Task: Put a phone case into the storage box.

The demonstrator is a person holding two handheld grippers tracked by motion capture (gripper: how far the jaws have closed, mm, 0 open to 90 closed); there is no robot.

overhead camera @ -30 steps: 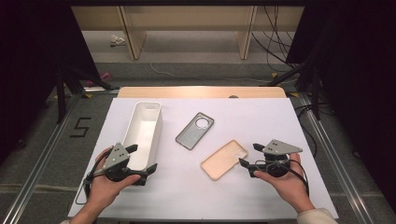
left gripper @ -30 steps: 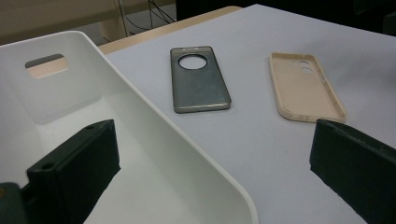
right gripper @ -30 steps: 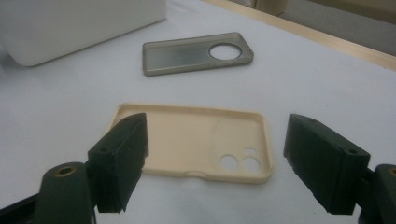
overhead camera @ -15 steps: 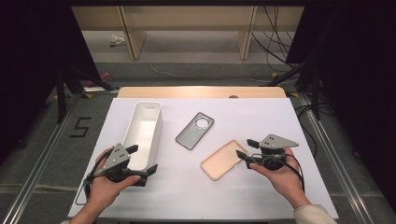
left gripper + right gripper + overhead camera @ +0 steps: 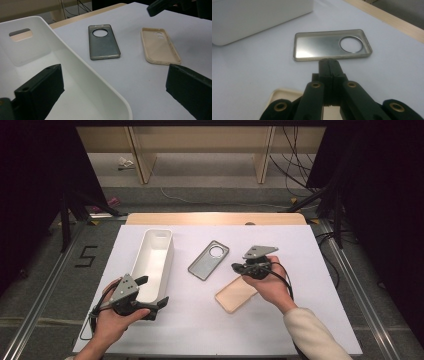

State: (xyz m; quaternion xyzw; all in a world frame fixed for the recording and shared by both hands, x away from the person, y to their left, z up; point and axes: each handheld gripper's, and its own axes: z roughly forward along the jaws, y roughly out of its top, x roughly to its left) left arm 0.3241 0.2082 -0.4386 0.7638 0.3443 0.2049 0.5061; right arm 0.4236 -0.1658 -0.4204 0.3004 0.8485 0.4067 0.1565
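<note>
Grey, see-through phone case [image 5: 209, 260] lies flat near desk centre, open side up, w/ a big round camera hole at its far end and a thin raised rim all round; smoky tint, slightly glossy inside. Right tool [image 5: 235, 267] sits at its 3 o'clock, tips just beside the case's long edge, jaws just closed and pressed together w/ nothing between them. Beige case [image 5: 236, 294] lies at the grey one's 5 o'clock, partly under the right hand [image 5: 264, 281]. White bin [image 5: 153, 264] stands at 9 o'clock, apart from it. Left tool [image 5: 152, 292] at 7 o'clock, jaws spread wide astride the bin's near corner, gripping nothing.
</note>
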